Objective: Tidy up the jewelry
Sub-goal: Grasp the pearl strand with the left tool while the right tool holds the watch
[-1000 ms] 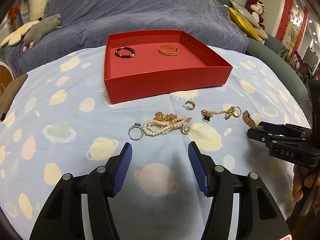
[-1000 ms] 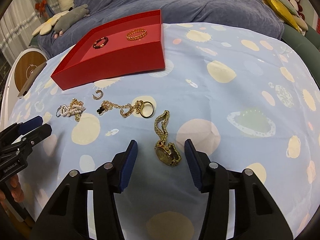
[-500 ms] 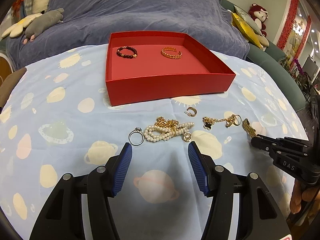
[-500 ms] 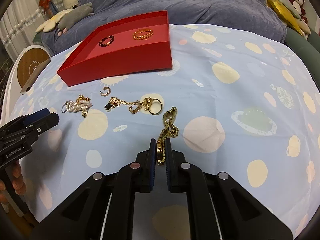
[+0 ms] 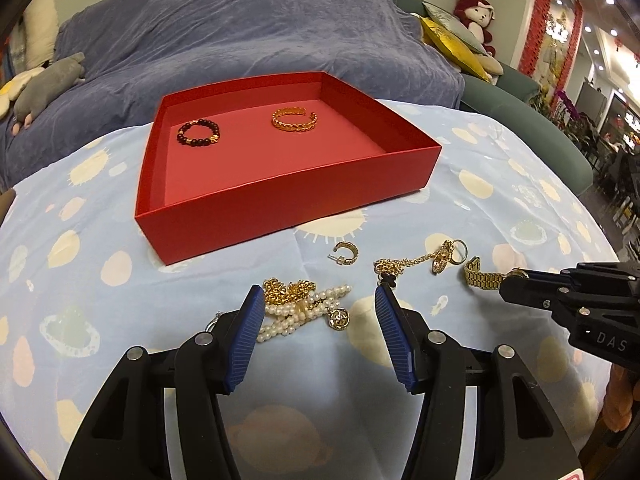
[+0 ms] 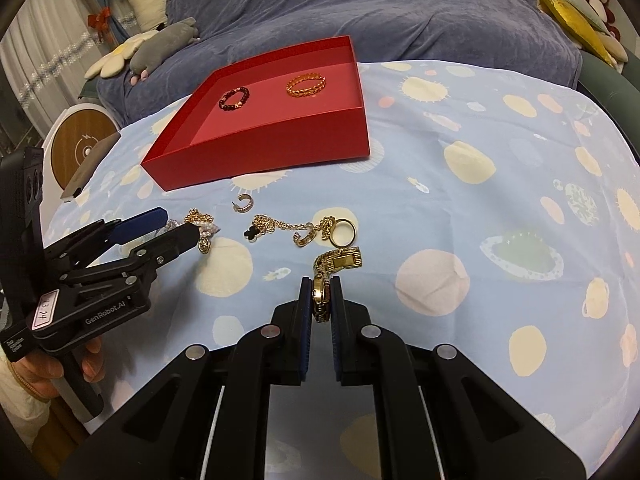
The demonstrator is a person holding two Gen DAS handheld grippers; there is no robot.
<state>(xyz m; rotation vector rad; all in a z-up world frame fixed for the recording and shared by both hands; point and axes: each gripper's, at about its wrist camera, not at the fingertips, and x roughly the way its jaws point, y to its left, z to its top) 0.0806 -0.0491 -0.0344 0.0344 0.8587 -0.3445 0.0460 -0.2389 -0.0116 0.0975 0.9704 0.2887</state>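
A red tray [image 5: 288, 196] [image 6: 280, 152] holds a dark bead bracelet [image 5: 198, 133] [image 6: 234, 98] and a gold bangle [image 5: 294, 119] [image 6: 306, 84]. My right gripper [image 6: 321, 300] is shut on a gold watch [image 6: 338, 262], whose strap trails over the cloth; the watch also shows in the left wrist view [image 5: 482, 276]. My left gripper [image 5: 319, 320] is open, its fingers on either side of a pearl and gold chain heap [image 5: 302, 306] [image 6: 202, 226]. A gold hoop earring [image 5: 346, 252] [image 6: 243, 203], a clover chain [image 5: 416, 262] [image 6: 280, 227] and a gold ring [image 6: 343, 233] lie loose between them.
The table wears a light blue cloth with cream spots [image 6: 480, 184]. A blue-covered sofa [image 5: 240, 32] with plush toys [image 6: 160, 44] stands behind. A round white and wood device [image 6: 78, 148] sits at the left table edge.
My right gripper closed on the gold watch and has lifted its case off the cloth. My left gripper moved forward so the pearl heap now lies between its open fingers.
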